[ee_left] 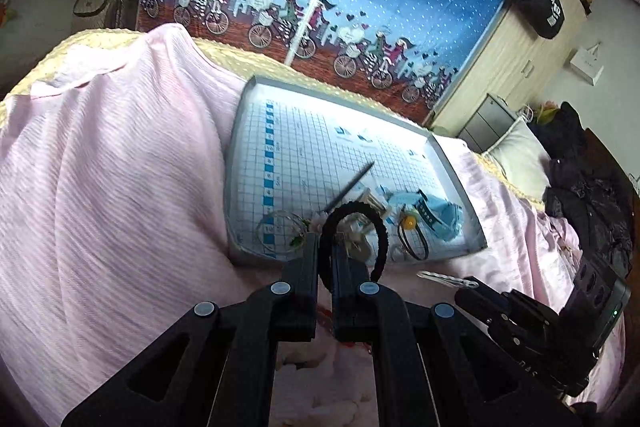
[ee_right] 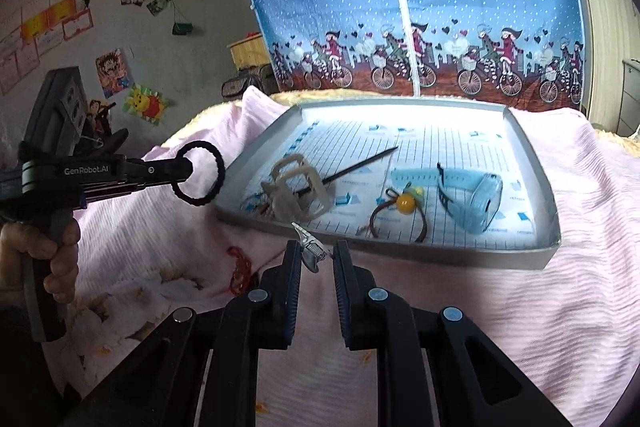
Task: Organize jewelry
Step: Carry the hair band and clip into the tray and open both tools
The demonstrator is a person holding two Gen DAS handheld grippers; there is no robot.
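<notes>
- Tray (ee_right: 532,163), frame centre: claw clip (ee_right: 296,193), stick (ee_right: 352,167), bobble tie (ee_right: 404,205), watch (ee_right: 476,197) already in.
- My left gripper (ee_left: 326,247) clamps a black tie (ee_left: 354,239), undelivered.
- My right gripper (ee_right: 318,253) is parted around a metal clip (ee_right: 310,247); red chain (ee_right: 240,269) remains, lower left.

A shallow tray (ee_right: 532,147) lies on the bedspread (ee_right: 520,299), with a zipped fabric wardrobe (ee_right: 400,27) behind it. In the tray, from left to right, lie a claw clip (ee_right: 296,193), a thin stick (ee_right: 356,165) (slanting up to the right), a beaded hair tie (ee_right: 400,213) and a watch (ee_right: 476,197). Left of the tray a hair-tie ring (ee_right: 199,173) hangs off the bedspread; a metal clip (ee_right: 310,247) sits just before the tray's near rim
</notes>
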